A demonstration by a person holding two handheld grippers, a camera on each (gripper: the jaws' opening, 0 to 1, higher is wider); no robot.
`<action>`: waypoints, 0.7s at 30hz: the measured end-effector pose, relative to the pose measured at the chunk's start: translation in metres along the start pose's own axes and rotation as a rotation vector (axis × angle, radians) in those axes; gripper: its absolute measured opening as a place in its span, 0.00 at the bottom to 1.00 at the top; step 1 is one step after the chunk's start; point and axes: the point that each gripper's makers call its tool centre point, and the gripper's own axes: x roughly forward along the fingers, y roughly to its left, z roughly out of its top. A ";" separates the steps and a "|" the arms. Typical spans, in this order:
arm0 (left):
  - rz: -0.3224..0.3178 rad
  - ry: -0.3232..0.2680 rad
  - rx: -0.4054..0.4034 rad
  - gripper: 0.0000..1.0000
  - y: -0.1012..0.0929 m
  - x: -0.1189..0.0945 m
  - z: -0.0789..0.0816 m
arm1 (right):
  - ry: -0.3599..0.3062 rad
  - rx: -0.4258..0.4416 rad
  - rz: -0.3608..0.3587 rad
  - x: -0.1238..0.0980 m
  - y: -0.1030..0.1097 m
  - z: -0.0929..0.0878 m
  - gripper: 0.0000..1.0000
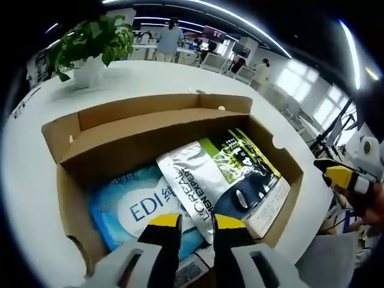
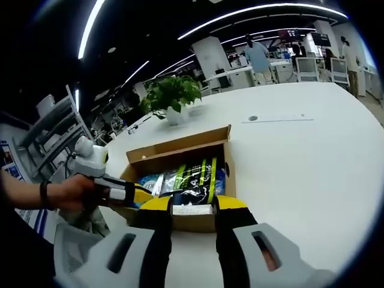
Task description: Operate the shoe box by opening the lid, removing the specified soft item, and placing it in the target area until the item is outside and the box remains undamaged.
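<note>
The brown cardboard shoe box (image 1: pixel 108 141) stands open on the white table, its lid folded back on the far side. Inside lie a blue soft pack marked "EDI" (image 1: pixel 135 207), a silver L'Oreal pouch (image 1: pixel 192 180) and a black-and-green pack (image 1: pixel 246 162). My left gripper (image 1: pixel 198 223) hovers over the box's near edge, open, with nothing between its yellow-tipped jaws. In the right gripper view the box (image 2: pixel 180 157) sits just beyond my right gripper (image 2: pixel 193 207), which is open and holds nothing. The left gripper (image 2: pixel 123 192), held by a hand, reaches the box's left side.
A potted plant (image 1: pixel 93 45) stands on the table behind the box, and the plant (image 2: pixel 173 95) is also in the right gripper view. The white table (image 2: pixel 300 156) stretches wide to the right. The right gripper (image 1: pixel 342 177) is off the table's right edge. People and desks fill the background.
</note>
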 end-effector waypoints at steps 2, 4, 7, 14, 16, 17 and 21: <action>-0.021 -0.006 -0.033 0.18 -0.003 0.001 0.002 | -0.003 0.008 0.002 0.000 0.000 -0.001 0.25; -0.043 -0.010 -0.083 0.17 -0.007 -0.001 0.003 | -0.002 0.009 0.004 0.001 0.000 -0.002 0.25; -0.048 -0.014 -0.103 0.13 -0.007 -0.003 0.002 | 0.015 0.005 0.014 0.005 0.003 -0.007 0.25; -0.047 -0.016 -0.131 0.05 -0.012 -0.007 0.000 | 0.034 -0.005 0.033 0.013 0.008 -0.008 0.25; -0.047 -0.022 -0.142 0.04 -0.012 -0.008 -0.001 | 0.041 -0.012 0.040 0.015 0.009 -0.007 0.24; -0.047 -0.023 -0.142 0.03 -0.012 -0.008 -0.001 | 0.043 -0.014 0.042 0.017 0.009 -0.006 0.24; -0.048 -0.040 -0.136 0.01 -0.012 -0.011 0.001 | 0.049 -0.011 0.037 0.020 0.006 -0.002 0.23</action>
